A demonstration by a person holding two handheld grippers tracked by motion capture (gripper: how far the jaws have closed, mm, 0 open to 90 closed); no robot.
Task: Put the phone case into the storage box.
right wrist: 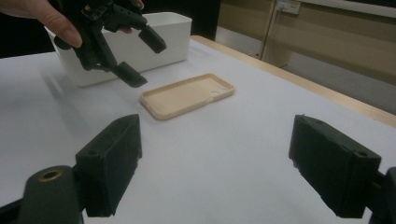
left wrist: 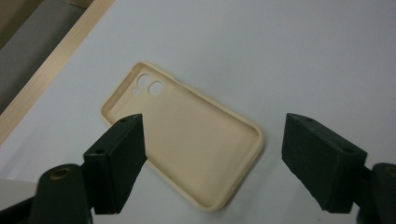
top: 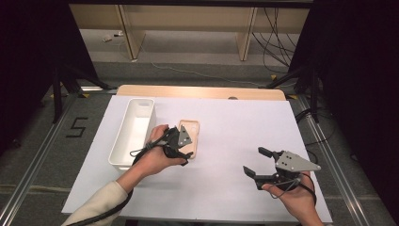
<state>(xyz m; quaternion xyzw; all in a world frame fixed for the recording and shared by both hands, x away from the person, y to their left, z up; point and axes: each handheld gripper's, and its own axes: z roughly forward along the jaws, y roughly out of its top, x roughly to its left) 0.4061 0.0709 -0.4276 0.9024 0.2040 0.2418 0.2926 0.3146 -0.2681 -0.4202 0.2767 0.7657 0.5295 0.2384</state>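
Note:
A beige phone case (top: 194,128) lies inside up on the white table, its camera holes toward the far edge. My left gripper (top: 181,143) hovers just above its near end, open, with nothing touching the pads. In the left gripper view the case (left wrist: 187,135) lies flat on the table below the left gripper (left wrist: 212,158), whose jaws stand wide apart. From the right gripper view the case (right wrist: 187,95) is seen with the left gripper (right wrist: 142,56) raised above its left end. My right gripper (top: 255,161) rests at the table's front right, open and empty, also seen at close range (right wrist: 215,163).
A long white bin (top: 134,132) stands left of the case, beside the left hand, and it looks empty. The white sheet (top: 235,122) covers the table, with a wooden edge (top: 202,92) along the back. Dark stands and cables sit on the floor beyond.

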